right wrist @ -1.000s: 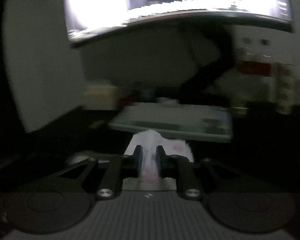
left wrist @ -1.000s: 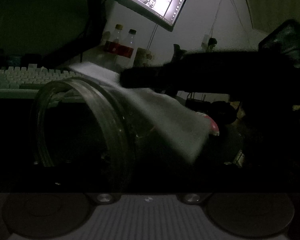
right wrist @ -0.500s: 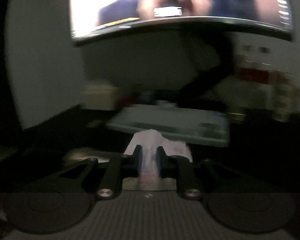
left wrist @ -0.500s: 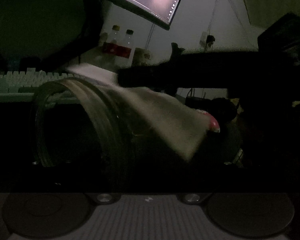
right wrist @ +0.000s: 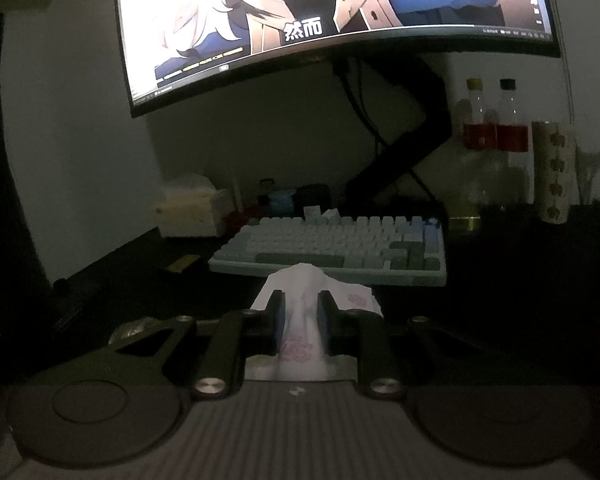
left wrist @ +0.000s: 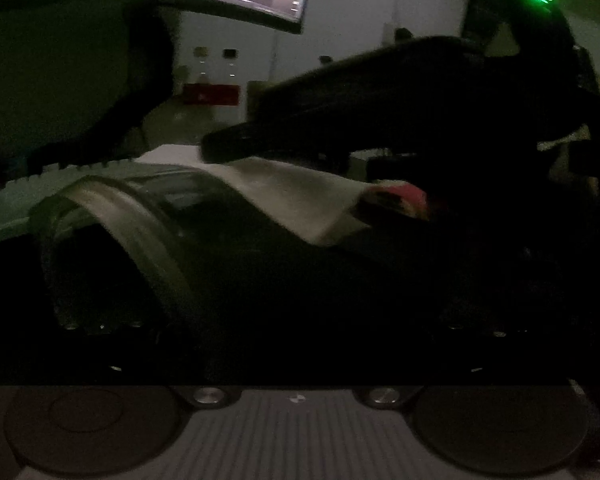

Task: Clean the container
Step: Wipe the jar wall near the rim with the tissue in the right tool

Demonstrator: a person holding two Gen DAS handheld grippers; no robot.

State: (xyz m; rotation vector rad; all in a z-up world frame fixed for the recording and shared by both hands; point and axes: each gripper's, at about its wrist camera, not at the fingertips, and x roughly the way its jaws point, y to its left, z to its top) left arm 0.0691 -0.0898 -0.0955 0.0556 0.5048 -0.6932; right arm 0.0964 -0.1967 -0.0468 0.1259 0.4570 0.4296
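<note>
A clear glass jar (left wrist: 152, 248) lies on its side across the left wrist view, its threaded mouth facing left. My left gripper (left wrist: 296, 332) holds it; the fingers are lost in the dark. A white tissue (left wrist: 300, 196) with a pink print is draped over the jar's upper side. My right gripper (left wrist: 228, 148) reaches in from the right, a dark shape pressing on that tissue. In the right wrist view the right gripper (right wrist: 300, 300) is shut on the bunched tissue (right wrist: 300, 320). The jar does not show in that view.
A curved monitor (right wrist: 340, 8) on a black arm hangs over the dark desk. Below it sits a pale keyboard (right wrist: 332, 248). Two red-labelled bottles (right wrist: 496, 120) and a patterned cup (right wrist: 554, 172) stand at the right. A pale box (right wrist: 188, 208) is at the left.
The left wrist view has swung, so the monitor and bottles sit further right. The jar stays fixed in it. The right gripper's body has risen over the jar; the right view is sharp again.
</note>
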